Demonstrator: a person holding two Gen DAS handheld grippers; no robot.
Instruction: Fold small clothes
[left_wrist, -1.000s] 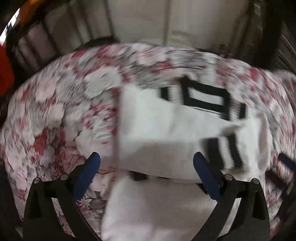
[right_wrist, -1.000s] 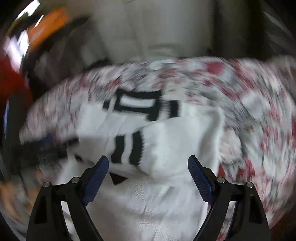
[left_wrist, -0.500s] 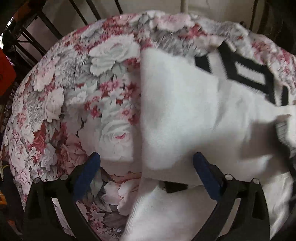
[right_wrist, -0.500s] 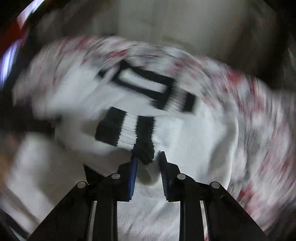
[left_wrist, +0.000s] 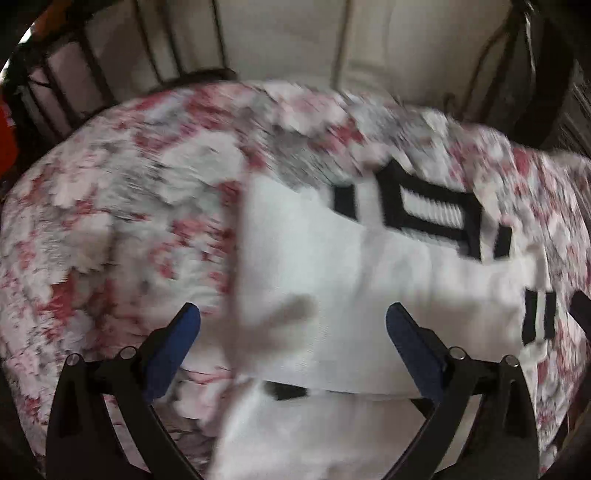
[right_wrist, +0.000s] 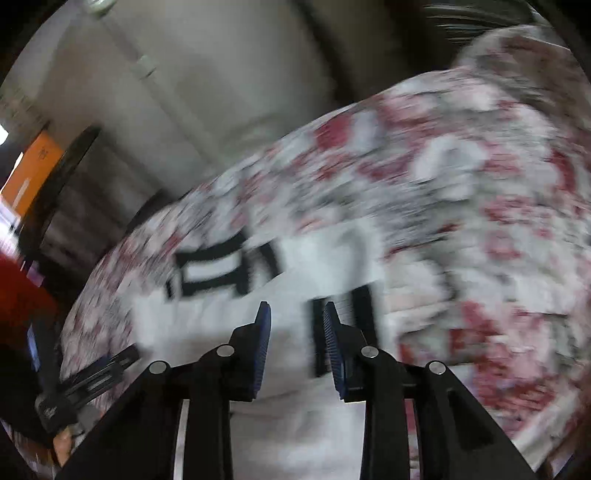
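Observation:
A white knitted garment (left_wrist: 351, 277) with a black rectangle pattern (left_wrist: 432, 210) lies folded on a floral-covered surface (left_wrist: 110, 221). Its black-striped cuff (left_wrist: 539, 314) rests at the right edge. My left gripper (left_wrist: 291, 310) hangs open and wide over the garment's left part, holding nothing. In the right wrist view the same garment (right_wrist: 207, 314) fills the lower middle. My right gripper (right_wrist: 295, 306) is tilted, and its jaws are narrow and opening. The striped cuff (right_wrist: 347, 306) lies just beyond its right finger, and no cloth is pinched between the pads. Both views are blurred.
The floral cover (right_wrist: 461, 184) stretches far to the right. Dark metal bars (left_wrist: 92, 74) and a pale wall (left_wrist: 295, 37) stand behind the surface. An orange object (right_wrist: 37, 162) and something red (right_wrist: 18, 295) sit at the left edge.
The right jaws went from wide open to pinching the striped cuff, and now stand slightly parted, off it. The right gripper rolled and shifted sideways; the cuff now lies flat at the garment's right.

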